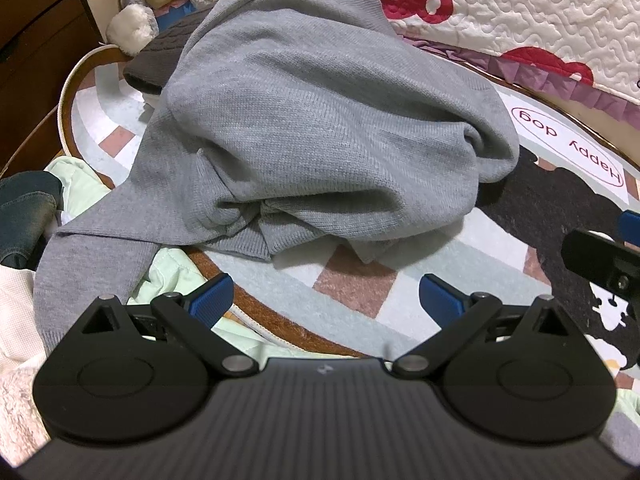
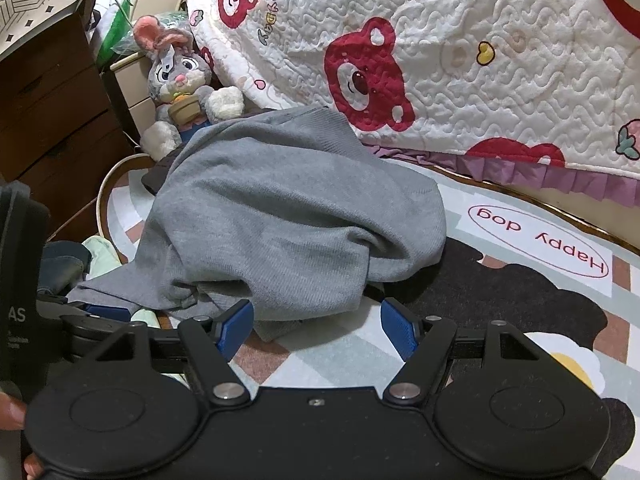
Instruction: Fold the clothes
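A grey knit sweater (image 1: 304, 120) lies crumpled in a heap on a patterned round rug (image 1: 352, 280), one sleeve trailing off toward the lower left. The right wrist view shows the same sweater (image 2: 280, 220) from farther back. My left gripper (image 1: 326, 300) hovers just in front of the heap's near edge, jaws open wide with only rug between the blue pads. My right gripper (image 2: 316, 326) is also open, close to the sweater's front hem, nothing between its pads. Part of the right gripper (image 1: 600, 256) shows at the right edge of the left wrist view.
A dark garment (image 1: 156, 64) lies under the sweater's far side. A pale green garment (image 1: 176, 276), jeans (image 1: 24, 216) and a white fluffy item (image 1: 16, 320) sit at the left. A plush rabbit (image 2: 180, 84), wooden drawers (image 2: 52, 112) and a bear-print quilt (image 2: 480, 60) border the rug.
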`<action>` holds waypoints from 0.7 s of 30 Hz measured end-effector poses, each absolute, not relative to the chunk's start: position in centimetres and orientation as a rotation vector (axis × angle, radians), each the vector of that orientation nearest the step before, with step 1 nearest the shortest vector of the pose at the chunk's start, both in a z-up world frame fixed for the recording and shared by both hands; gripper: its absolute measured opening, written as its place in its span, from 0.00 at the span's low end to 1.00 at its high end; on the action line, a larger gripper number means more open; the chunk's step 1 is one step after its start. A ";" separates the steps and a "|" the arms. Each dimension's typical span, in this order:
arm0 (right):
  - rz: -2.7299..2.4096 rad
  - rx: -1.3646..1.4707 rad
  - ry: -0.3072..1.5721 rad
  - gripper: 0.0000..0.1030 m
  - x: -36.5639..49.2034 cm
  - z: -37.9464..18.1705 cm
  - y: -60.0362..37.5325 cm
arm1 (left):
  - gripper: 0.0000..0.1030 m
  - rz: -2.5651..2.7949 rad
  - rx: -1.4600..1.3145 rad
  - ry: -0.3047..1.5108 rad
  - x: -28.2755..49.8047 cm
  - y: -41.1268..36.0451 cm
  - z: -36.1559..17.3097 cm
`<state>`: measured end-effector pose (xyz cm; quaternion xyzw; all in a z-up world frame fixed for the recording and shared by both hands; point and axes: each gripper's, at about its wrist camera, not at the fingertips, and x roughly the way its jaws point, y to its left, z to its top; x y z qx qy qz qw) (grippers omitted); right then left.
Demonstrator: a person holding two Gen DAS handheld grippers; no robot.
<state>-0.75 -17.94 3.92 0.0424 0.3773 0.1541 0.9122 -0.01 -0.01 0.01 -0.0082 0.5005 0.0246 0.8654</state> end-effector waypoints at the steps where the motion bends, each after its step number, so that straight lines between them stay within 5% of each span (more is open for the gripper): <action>1: 0.318 0.088 0.778 0.73 -0.7 3.9 -17.9 | 0.98 0.051 -0.018 1.049 0.0 0.0 0.0; 21: 0.300 0.112 0.780 0.73 -0.8 3.7 -18.1 | 0.98 0.058 -0.011 1.033 0.0 -0.1 0.1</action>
